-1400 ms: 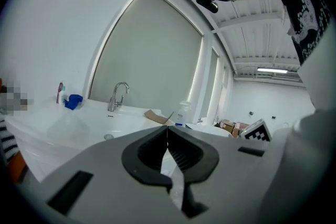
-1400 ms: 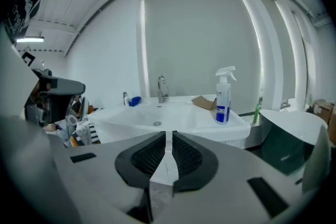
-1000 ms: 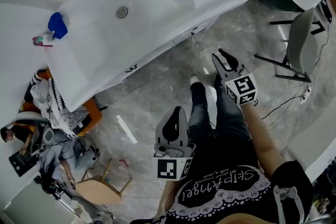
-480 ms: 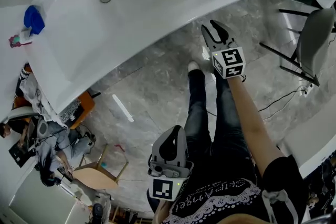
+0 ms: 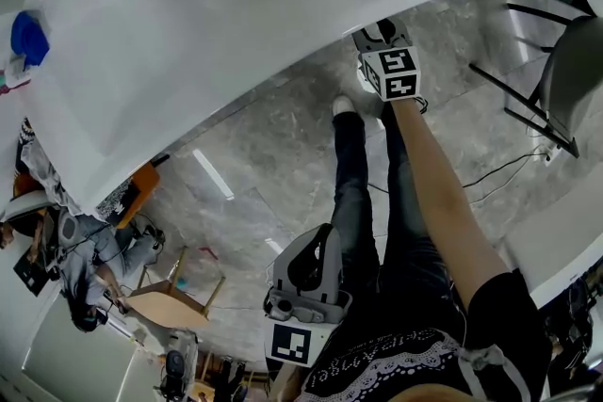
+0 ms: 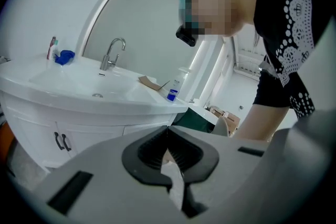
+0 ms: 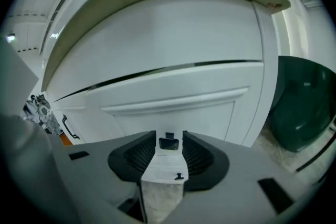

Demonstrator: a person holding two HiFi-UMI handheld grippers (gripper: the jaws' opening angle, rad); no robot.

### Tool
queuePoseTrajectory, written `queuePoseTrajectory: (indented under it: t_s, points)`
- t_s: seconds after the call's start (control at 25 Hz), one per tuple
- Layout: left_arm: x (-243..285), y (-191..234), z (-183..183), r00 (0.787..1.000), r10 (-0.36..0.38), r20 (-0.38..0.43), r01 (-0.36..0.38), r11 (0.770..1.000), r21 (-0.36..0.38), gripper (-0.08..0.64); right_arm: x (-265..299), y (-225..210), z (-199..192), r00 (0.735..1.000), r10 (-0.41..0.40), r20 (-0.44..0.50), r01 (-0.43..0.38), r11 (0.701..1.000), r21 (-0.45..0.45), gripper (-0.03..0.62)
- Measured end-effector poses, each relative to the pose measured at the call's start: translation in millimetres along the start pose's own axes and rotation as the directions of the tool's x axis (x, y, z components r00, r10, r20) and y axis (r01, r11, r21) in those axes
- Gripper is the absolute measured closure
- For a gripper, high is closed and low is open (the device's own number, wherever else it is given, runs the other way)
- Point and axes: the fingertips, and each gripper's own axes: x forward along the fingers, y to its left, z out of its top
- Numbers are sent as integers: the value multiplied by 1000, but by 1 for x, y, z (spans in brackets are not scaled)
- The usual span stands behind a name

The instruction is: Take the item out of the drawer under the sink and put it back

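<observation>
Upper left of the head view: the white sink point(image 5: 236, 5), over a grey stone floor point(image 5: 273, 155). Lower middle, close to the body: the left tongs point(image 5: 320, 235), tips pressed together on nothing, likely parked as the spare hand. Upper centre, at the sink's front edge: the right tongs point(image 5: 380, 31), aimed in under the rim, probably to get at the drawer. Jaws just been opening, now wide apart, gripping nothing.

Given by the left gripper view, where the head view crops or hides them: the tap point(image 6: 113, 52) upright at upper left, a blue-labelled bottle point(image 6: 172, 93) at the sink's right end, two dark door handles point(image 6: 62, 141) at lower left. Given by the right gripper view alone: the drawer front point(image 7: 173, 86), closed, with a thin dark seam above it. In the gap between those jaws, a small dark fitting, perhaps the pull, too small to tell. No sight of the item in any view; presumably inside the closed drawer.
</observation>
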Motion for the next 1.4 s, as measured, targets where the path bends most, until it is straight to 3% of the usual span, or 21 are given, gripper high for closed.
queuePoseTrajectory:
  t_s: [0.24,0.64,1.12,1.4]
  points:
    - [4,-1,-8,1000,3,-29,-4,999,-42,554,22,3,-9,999,31,-43,-32,999,-17,446]
    - [13,-2,-11,999,14,-35,-17,998,-66,554,20,0,-12,1000,0,-25,-1,999,-38,448]
    - [19,-20,-2,1000,-15,-9,14,998,-56,554,-59,7,-68,997,19,-70,-21,999,-25,448]
    - [17,-32,-6,1000,-25,-15,24,998,-50,554,-67,7,-72,998,15,-60,-15,1000,-2,449]
